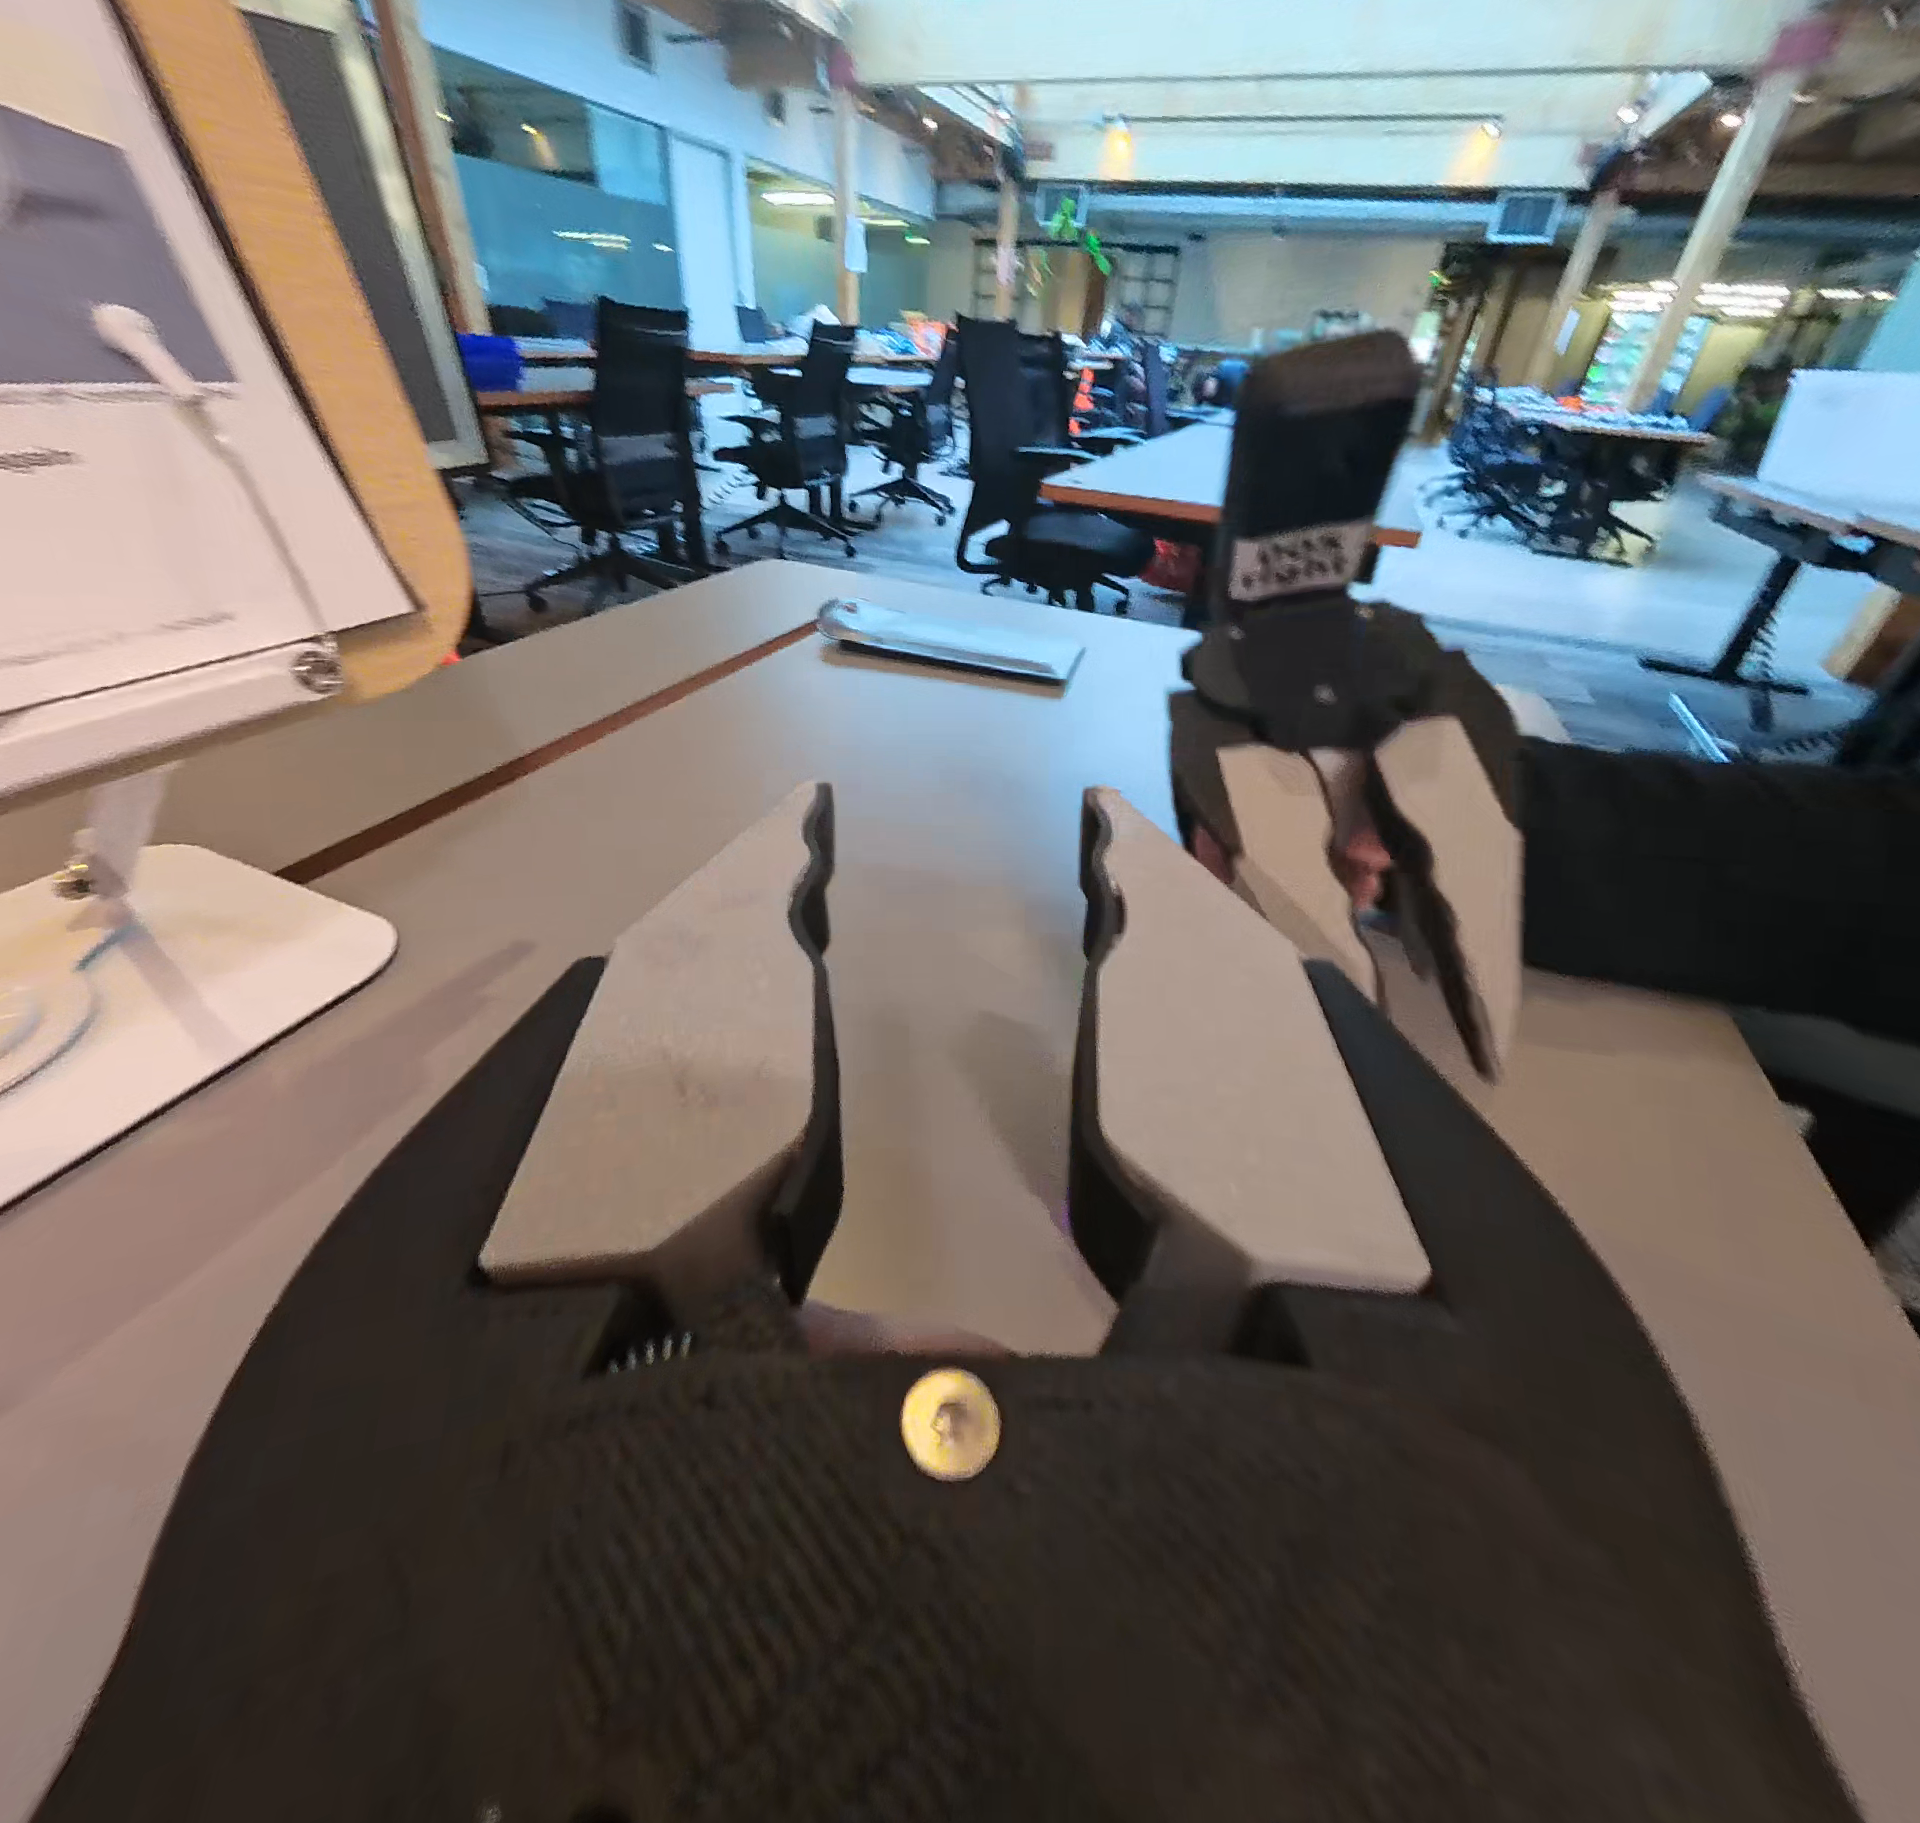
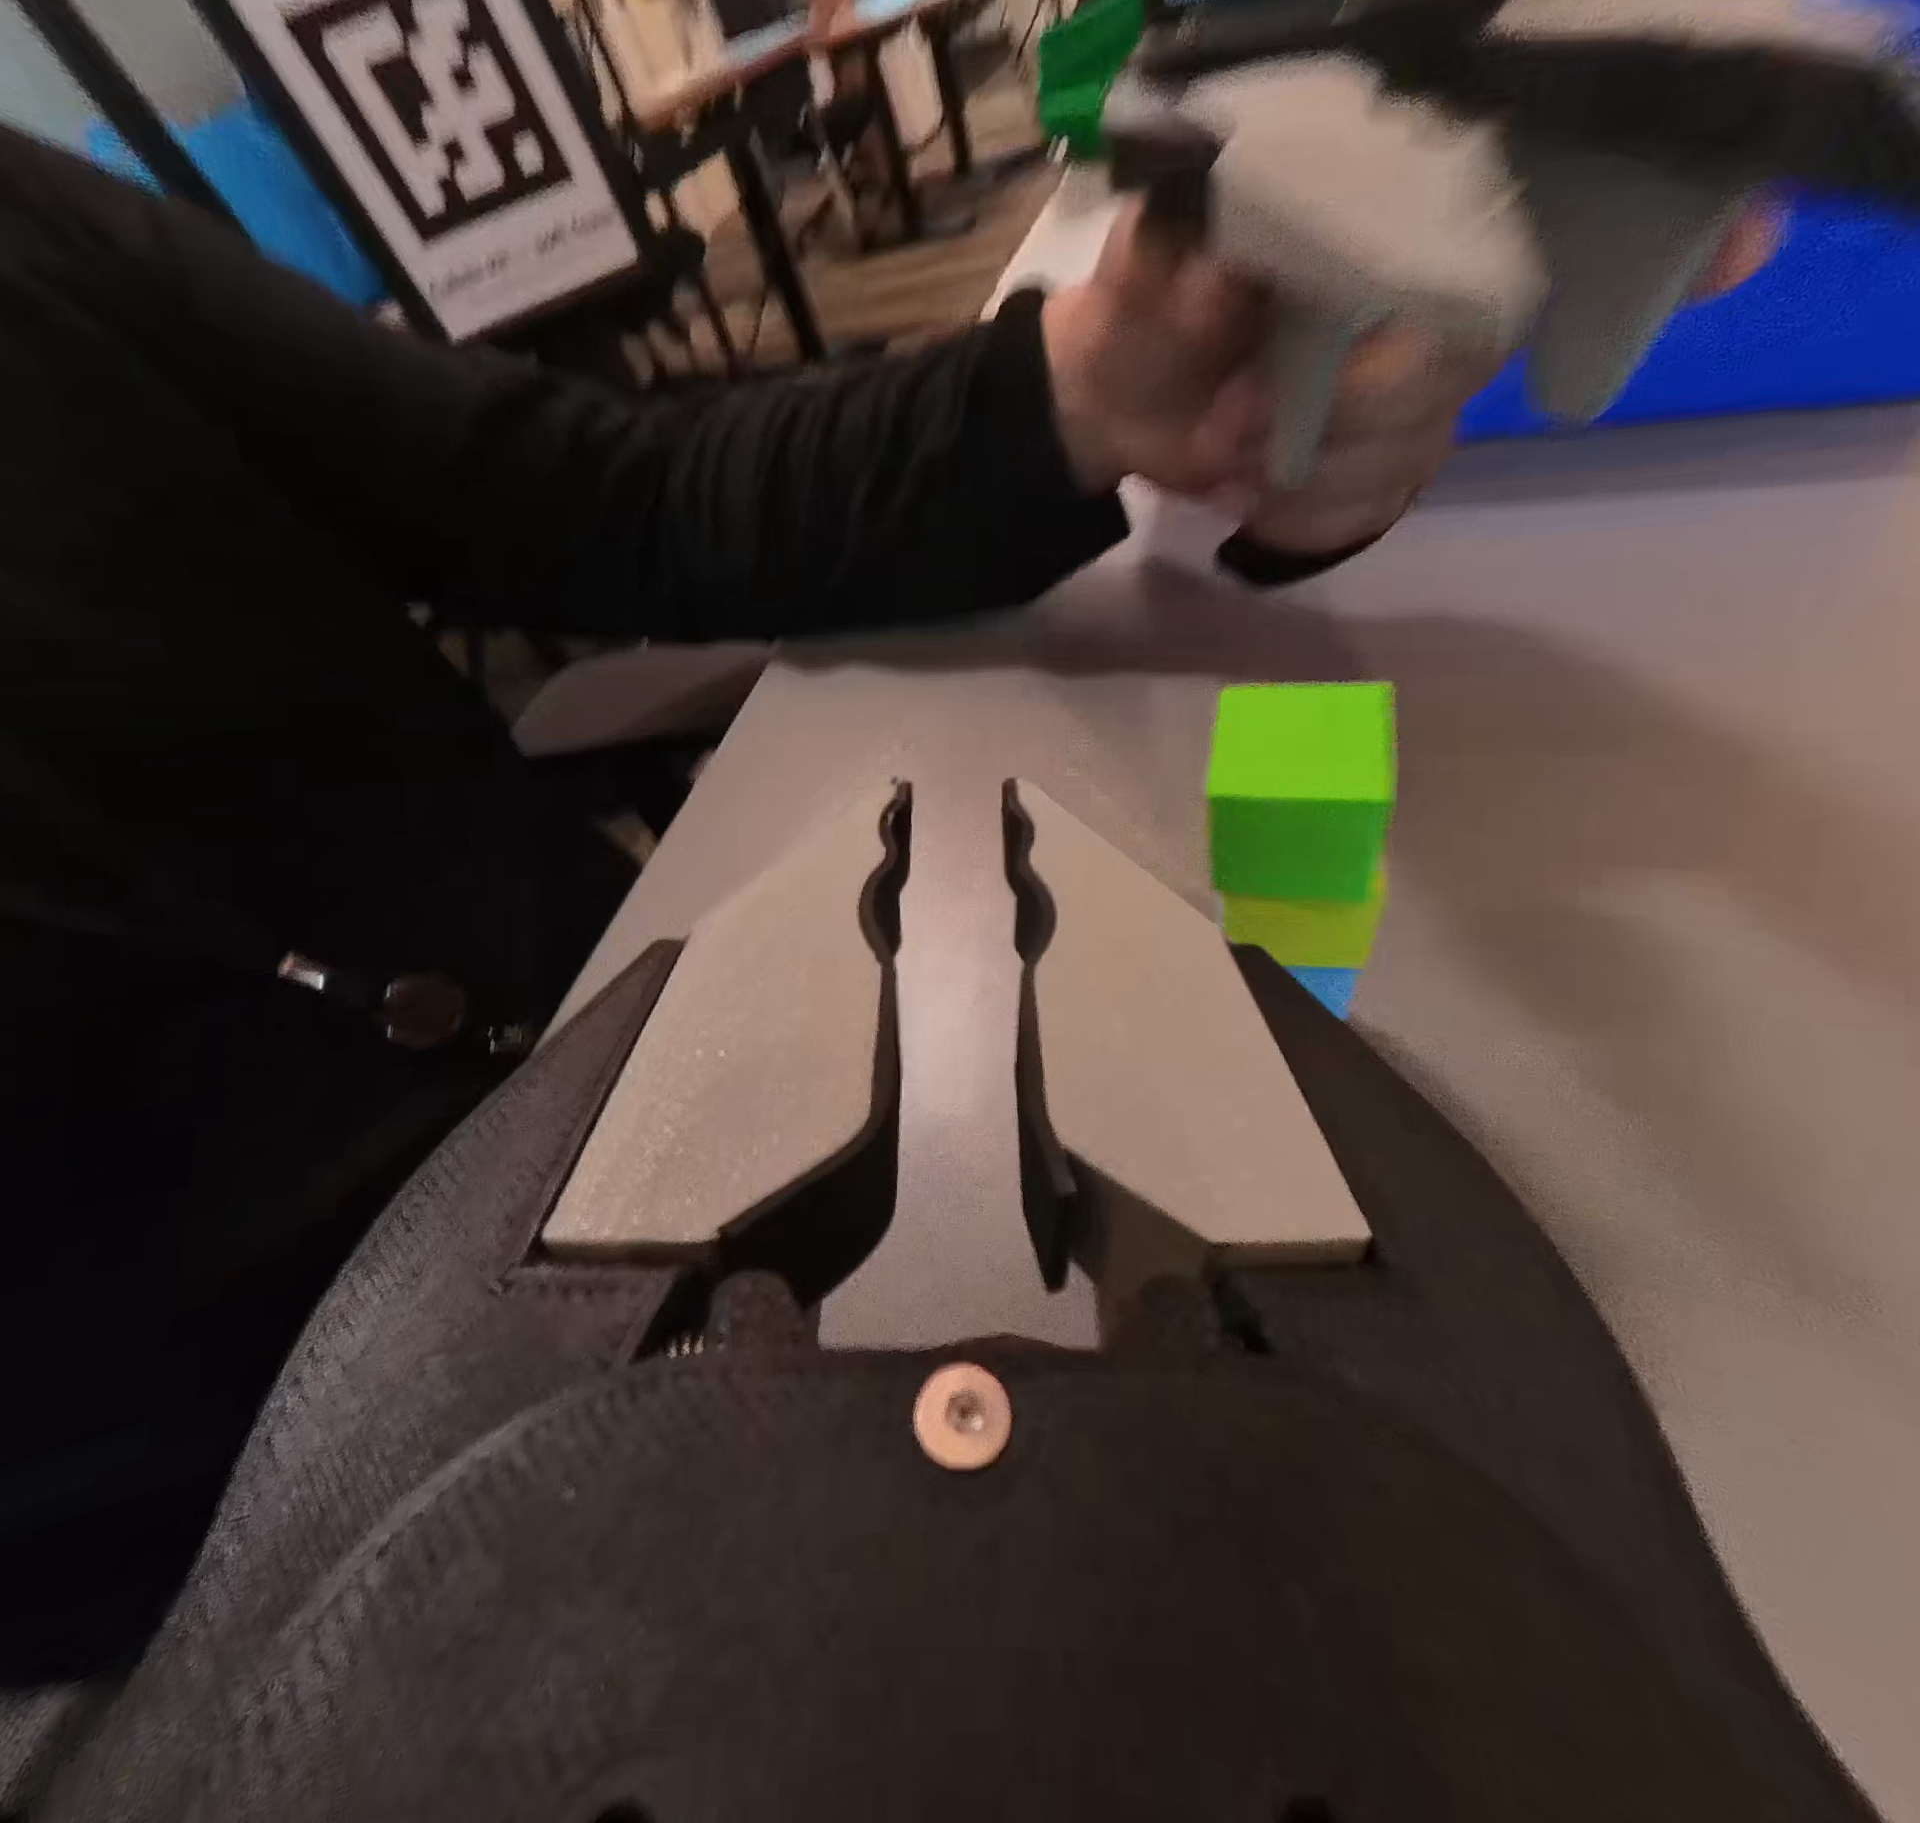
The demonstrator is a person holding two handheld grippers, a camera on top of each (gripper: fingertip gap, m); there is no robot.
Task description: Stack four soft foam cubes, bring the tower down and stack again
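Foam cube tower beside empty, parted right gripper fingers; left gripper likewise parted, blurred sleeve beyond.

A grey counter carries a small cube tower, green over yellow-green over blue, plus a white stand base left and a flat silvery object far off.
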